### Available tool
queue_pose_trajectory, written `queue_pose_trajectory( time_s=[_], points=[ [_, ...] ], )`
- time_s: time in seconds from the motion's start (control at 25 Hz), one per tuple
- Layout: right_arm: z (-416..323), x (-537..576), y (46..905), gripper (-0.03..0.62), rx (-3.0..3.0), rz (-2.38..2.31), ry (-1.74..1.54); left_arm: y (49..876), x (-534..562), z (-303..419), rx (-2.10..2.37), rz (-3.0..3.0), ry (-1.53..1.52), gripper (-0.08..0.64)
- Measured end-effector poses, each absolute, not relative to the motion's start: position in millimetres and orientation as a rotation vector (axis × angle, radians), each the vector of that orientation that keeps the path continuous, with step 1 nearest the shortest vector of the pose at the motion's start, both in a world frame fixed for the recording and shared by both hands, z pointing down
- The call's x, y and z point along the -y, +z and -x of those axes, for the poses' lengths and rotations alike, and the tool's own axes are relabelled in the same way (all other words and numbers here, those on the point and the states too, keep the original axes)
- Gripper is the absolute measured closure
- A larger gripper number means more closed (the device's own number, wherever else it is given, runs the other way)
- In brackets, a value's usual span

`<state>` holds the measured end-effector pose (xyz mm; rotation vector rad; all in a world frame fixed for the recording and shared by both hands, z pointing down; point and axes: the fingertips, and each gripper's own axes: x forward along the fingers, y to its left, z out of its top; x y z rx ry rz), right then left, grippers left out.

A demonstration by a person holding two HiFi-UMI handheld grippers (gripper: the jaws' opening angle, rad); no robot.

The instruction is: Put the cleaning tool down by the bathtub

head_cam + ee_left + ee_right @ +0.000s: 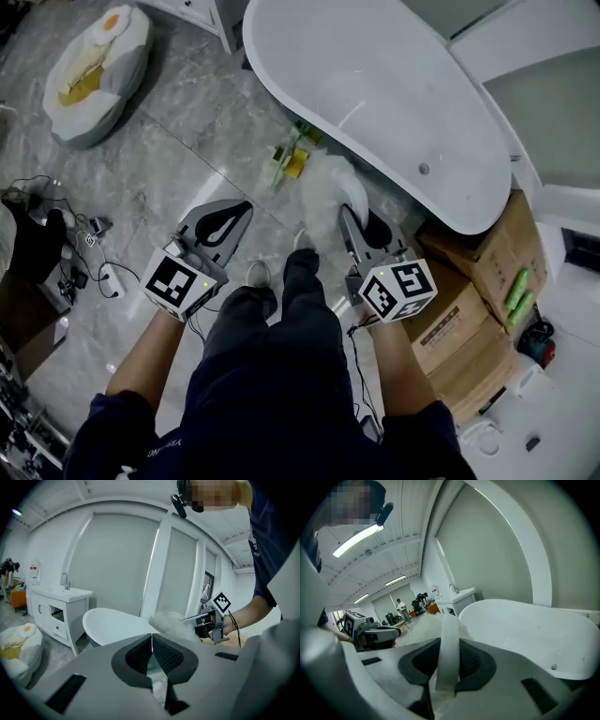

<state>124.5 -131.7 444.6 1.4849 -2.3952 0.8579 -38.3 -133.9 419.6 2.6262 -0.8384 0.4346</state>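
In the head view the right gripper (pixel 352 212) points down at the marble floor (pixel 187 122) just beside the outer wall of the white bathtub (pixel 403 84). It carries the cleaning tool, whose fluffy white duster head (pixel 325 186) hangs off the jaw tips above the floor, close against the tub's near side. The left gripper (pixel 238 212) hovers to the other side of the person's legs, well apart from the tool, and cardboard boxes (pixel 478 309) are stacked at the tub's right end. The left gripper view shows its own jaws pressed together with nothing between them; beyond them the duster head juts from the right gripper in front of the bathtub rim, with a vanity cabinet (pixel 56 606) farther left. The right gripper view shows a flat white handle (pixel 449 639) pinched upright between the ribbed pads, jaws narrow around it, and the fluff spreading out past the tips. The tool looks very light. Its head is soft and should squash harmlessly on contact, while the thin, smooth handle is probably stiff enough to steer by but apt to swivel in the pads. The handle is the right place to hold it, and a gentle lowering by the tub's base should be enough.
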Motion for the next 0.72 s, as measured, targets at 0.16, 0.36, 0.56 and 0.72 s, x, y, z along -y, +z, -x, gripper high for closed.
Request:
queue_pose_trajectory(
  time_s=[0.16, 0.36, 0.56, 0.72],
  points=[
    [-136.8, 156.0, 489.2, 0.503, 2.372, -1.415, 0.898, 467.7, 148.0, 27.7, 0.874, -2.546, 0.496, 0.528],
    [-141.1, 177.1, 548.3, 0.503, 2.347, -1.327, 0.917, 522.8, 162.4, 25.7, 0.91, -2.473, 0.553, 0.528],
    [-136.1, 183.9, 619.9, 0.503, 2.306, -1.248, 0.929, 585.1, 168.5, 25.8, 0.909, -2.411, 0.59, 0.528],
    [-130.8, 187.7, 677.1, 0.503, 2.27, -1.22, 0.936, 637.5, 169.7, 27.9, 0.886, -2.383, 0.615, 0.528]
  ],
)
